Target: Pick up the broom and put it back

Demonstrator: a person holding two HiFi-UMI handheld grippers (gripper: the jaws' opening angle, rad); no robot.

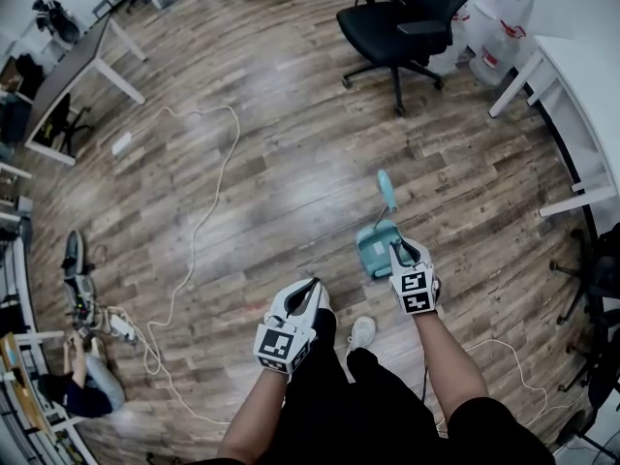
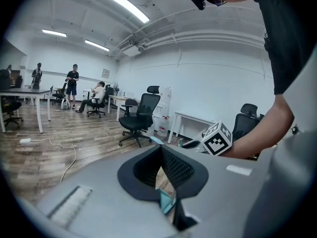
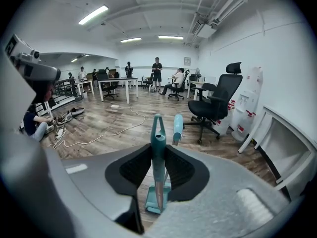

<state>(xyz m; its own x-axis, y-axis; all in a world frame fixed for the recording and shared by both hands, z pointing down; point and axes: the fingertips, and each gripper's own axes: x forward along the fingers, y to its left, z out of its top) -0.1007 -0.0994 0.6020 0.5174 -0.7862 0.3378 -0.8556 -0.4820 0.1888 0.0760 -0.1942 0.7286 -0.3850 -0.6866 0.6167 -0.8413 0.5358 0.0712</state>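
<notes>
A teal broom (image 3: 158,148) stands upright, its long handle between the pads of my right gripper (image 3: 158,158), which is shut on it. Its lower end meets a teal dustpan (image 3: 157,202) on the wood floor. A paler handle (image 3: 177,127) rises just beyond it. In the head view the dustpan (image 1: 374,252) lies in front of my right gripper (image 1: 399,251), with the pale handle (image 1: 387,190) pointing away. My left gripper (image 1: 311,287) hangs to the left of the dustpan, apart from it. Its jaws (image 2: 161,155) are together with nothing held; a sliver of teal shows through the gap.
A black office chair (image 1: 407,17) stands ahead, white tables (image 1: 581,76) to the right, a desk (image 1: 68,76) at the far left. A white cable (image 1: 194,240) snakes across the floor toward a person sitting (image 1: 87,381) at the lower left. My shoe (image 1: 361,332) is below the dustpan.
</notes>
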